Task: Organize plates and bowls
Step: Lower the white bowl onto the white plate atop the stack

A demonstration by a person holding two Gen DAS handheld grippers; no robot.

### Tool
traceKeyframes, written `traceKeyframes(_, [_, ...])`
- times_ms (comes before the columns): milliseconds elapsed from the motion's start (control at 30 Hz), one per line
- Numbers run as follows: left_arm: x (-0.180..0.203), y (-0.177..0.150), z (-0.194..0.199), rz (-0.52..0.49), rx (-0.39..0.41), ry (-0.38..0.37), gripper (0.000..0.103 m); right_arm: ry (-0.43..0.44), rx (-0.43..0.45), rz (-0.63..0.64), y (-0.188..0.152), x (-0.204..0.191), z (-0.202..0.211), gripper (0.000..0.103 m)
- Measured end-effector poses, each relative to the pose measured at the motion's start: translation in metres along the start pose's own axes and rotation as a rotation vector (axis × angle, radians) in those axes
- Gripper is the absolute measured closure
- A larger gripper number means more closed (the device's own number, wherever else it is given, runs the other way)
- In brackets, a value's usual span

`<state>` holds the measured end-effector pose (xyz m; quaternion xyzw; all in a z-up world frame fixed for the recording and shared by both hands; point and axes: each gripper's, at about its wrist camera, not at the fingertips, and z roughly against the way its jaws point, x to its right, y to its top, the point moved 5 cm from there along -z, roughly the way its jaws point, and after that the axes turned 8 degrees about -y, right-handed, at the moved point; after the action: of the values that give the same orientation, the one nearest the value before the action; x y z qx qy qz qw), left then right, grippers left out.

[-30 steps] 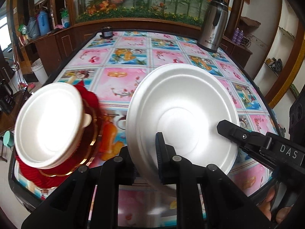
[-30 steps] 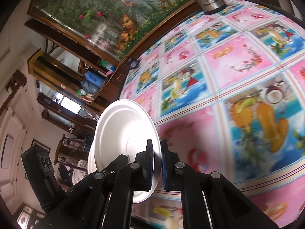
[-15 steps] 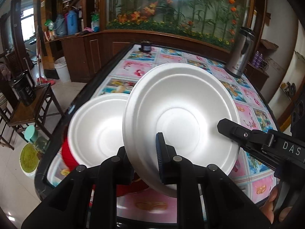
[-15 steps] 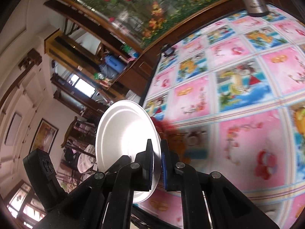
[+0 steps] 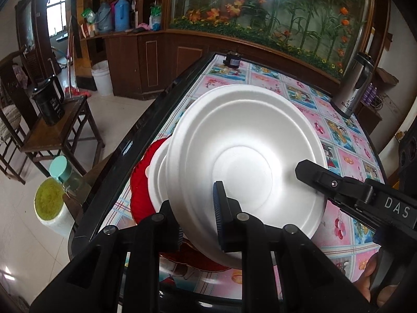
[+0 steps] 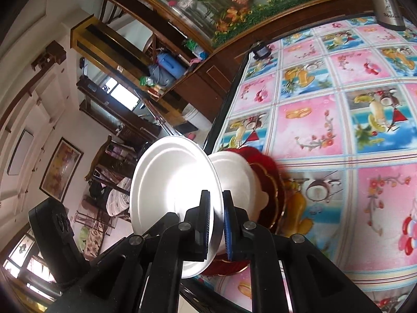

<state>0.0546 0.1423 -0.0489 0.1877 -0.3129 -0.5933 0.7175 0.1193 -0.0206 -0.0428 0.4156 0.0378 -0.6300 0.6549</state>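
A white foam plate (image 5: 245, 151) is held in the air by both grippers. My left gripper (image 5: 198, 208) is shut on its near rim. My right gripper (image 6: 216, 216) is shut on the rim of the same plate (image 6: 169, 182); its black finger also shows in the left wrist view (image 5: 338, 185). Right behind the plate sits a white foam bowl (image 5: 156, 172) on a red plate with a gold rim (image 5: 140, 190), near the table's left front corner. In the right wrist view the bowl (image 6: 237, 177) and the red plate (image 6: 268, 177) stand just past the held plate.
The table (image 5: 299, 94) has a pink and blue fruit-print cloth and a black edge. A steel thermos (image 5: 354, 86) stands at the far right, a small dark jar (image 5: 233, 60) at the far edge. A wooden side table with a black kettle (image 5: 49, 104) and a floor bin (image 5: 52, 206) stand left.
Both grippers carried the white plate left towards the table's left front corner. The bowl on the red plate, earlier well to the left, now sits directly behind the held plate.
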Motion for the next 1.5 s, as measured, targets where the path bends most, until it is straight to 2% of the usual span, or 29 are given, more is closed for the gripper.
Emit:
traceKeyframes(233, [-0.014, -0.003, -0.014, 0.040, -0.069, -0.021, 0.086, -0.021, -0.038, 0.003, -0.005, -0.005, -0.020, 0.092])
traceKeyframes(533, [-0.020, -0.008, -0.023, 0.051, -0.114, -0.031, 0.086, -0.044, -0.058, 0.006, -0.010, 0.000, -0.033, 0.092])
traceKeyframes(1133, [-0.026, -0.009, -0.031, 0.055, -0.137, -0.031, 0.086, -0.074, -0.070, 0.009, -0.014, 0.005, -0.047, 0.092])
traceKeyframes(1500, [-0.024, 0.000, -0.039, 0.014, -0.139, 0.013, 0.085, -0.087, -0.059, 0.008, -0.010, 0.007, -0.050, 0.092])
